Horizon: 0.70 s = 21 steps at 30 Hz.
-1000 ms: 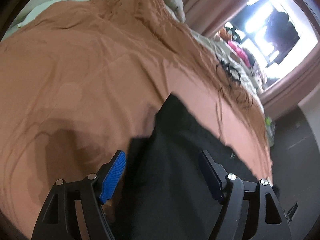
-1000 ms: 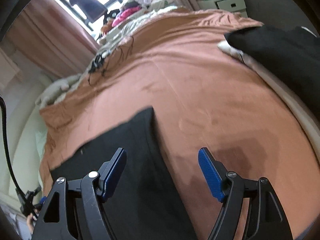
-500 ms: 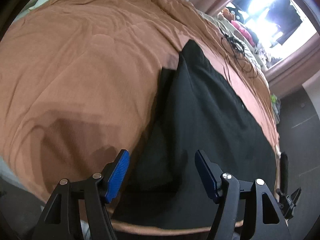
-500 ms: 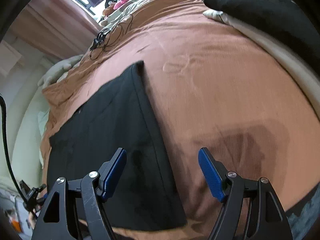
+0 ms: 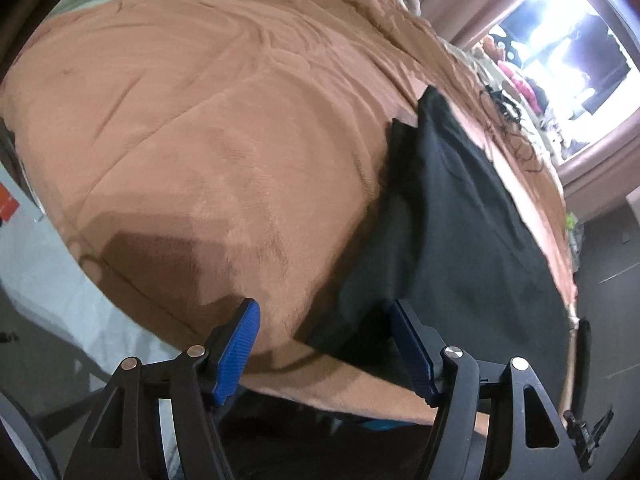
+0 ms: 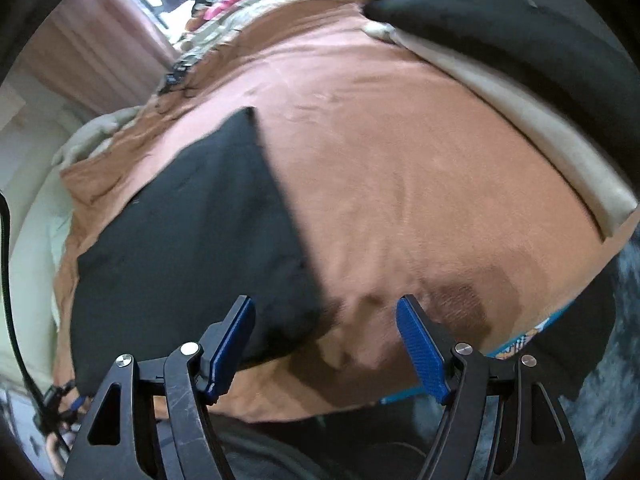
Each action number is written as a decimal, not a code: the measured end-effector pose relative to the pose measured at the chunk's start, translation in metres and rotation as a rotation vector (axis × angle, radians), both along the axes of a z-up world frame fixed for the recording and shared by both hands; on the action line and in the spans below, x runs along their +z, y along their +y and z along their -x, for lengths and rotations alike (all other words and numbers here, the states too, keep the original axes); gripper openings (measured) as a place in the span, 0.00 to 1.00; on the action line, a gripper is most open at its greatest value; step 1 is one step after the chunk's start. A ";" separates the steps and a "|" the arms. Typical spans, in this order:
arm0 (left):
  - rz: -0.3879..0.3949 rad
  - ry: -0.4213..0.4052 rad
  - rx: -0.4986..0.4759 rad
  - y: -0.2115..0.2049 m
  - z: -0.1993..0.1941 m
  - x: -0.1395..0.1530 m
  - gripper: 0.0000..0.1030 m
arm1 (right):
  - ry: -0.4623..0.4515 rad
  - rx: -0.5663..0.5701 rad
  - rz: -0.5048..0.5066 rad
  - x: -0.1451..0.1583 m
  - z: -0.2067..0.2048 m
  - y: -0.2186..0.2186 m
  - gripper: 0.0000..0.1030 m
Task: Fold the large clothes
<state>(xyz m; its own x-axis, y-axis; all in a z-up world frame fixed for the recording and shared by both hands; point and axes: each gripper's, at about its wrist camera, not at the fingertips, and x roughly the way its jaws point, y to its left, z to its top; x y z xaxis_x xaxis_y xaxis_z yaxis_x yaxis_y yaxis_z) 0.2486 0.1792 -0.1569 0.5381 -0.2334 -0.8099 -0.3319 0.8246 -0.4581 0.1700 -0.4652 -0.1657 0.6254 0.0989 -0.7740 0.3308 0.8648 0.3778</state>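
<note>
We judge the step in hand to be a pause between folds: the black fabric garment (image 5: 460,216) lies flat on the bed with the rust-brown bedspread (image 5: 208,128), and neither tool holds it. The left gripper (image 5: 326,344) hangs above the bed's near edge with its jaws spread wide and empty; the blue pads (image 5: 236,348) frame the garment's near left corner. The right gripper (image 6: 326,344) likewise stands with jaws apart and empty, over the garment's (image 6: 188,240) near right corner and bare bedspread (image 6: 400,168).

Garment state: a long dark panel running from the near edge toward the far side of the bed, roughly rectangular, with a second layer showing along its left side in the left wrist view. That suggests a lengthwise fold is already in. Surface smooth, few wrinkles; type of garment cannot be told.

Next move, in our judgement: each gripper drops onto its near corner, pinches all layers together, then carries the near edge toward the far end. Risk: catching bedspread with the cloth.

A black padded object (image 6: 520,28) rests on the bed's far right corner, well apart.
</note>
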 end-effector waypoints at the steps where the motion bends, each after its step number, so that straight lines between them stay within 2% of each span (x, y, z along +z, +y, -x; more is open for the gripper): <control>1: 0.018 -0.007 0.001 0.000 0.003 0.001 0.67 | -0.011 0.018 0.007 0.005 0.001 0.008 0.72; 4: 0.094 -0.045 -0.001 0.001 0.014 0.000 0.67 | -0.044 0.090 0.002 0.017 -0.001 0.038 0.72; 8: 0.141 -0.084 0.010 0.004 0.021 0.002 0.67 | -0.058 0.196 0.022 0.025 -0.013 0.081 0.72; 16: 0.227 -0.103 0.018 0.013 0.020 -0.002 0.67 | -0.039 0.374 0.057 0.024 -0.049 0.173 0.69; 21: 0.257 -0.076 -0.004 0.010 0.011 -0.017 0.67 | -0.027 0.443 0.074 0.017 -0.062 0.223 0.67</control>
<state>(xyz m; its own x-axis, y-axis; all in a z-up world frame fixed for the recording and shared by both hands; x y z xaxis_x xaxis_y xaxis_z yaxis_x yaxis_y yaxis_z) 0.2372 0.1890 -0.1734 0.5939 -0.4286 -0.6809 -0.2852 0.6792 -0.6763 0.2318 -0.2427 -0.1484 0.5554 0.3064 -0.7731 -0.0865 0.9459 0.3127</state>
